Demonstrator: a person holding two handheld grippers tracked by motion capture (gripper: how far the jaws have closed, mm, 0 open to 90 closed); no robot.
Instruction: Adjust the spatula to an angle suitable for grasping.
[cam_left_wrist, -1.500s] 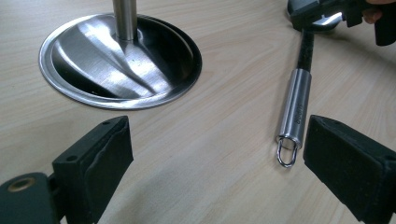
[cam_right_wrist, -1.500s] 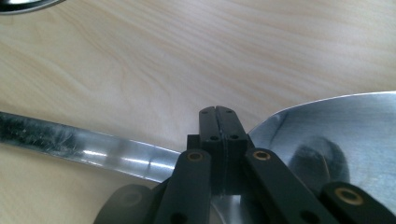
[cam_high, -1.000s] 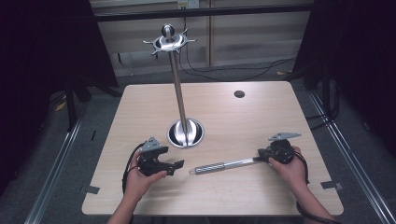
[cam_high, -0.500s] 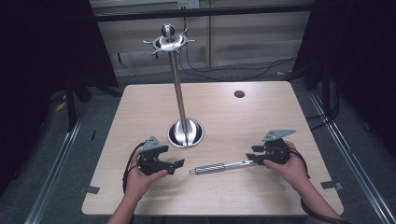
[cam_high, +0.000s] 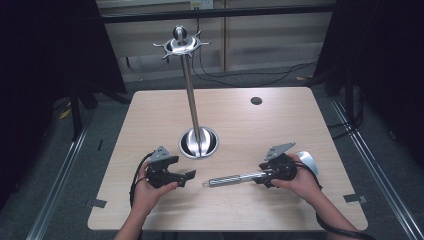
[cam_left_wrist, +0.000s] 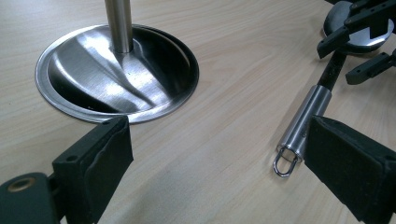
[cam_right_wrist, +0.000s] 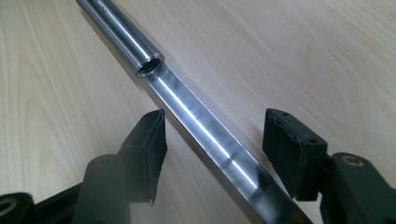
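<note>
One ladle (cam_high: 235, 177) flat on table (cam_high: 300, 120), one stand (cam_high: 192, 100). Right gripper (cam_high: 260, 178) jaws just opened, straddling handle untouched; left gripper (cam_high: 190, 176) jaws apart, empty.

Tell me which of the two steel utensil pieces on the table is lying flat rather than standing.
The ladle-like utensil lies flat between the right gripper's open jaws, its hanging ring toward the left gripper. The stand rises upright from its round base.

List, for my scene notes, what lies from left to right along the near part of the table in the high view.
Left gripper, black, in the person's hand → slim shiny metal utensil handle with a wire hanging loop, lying flat → right gripper, black with a grey plate, jaws open astride the handle.
</note>
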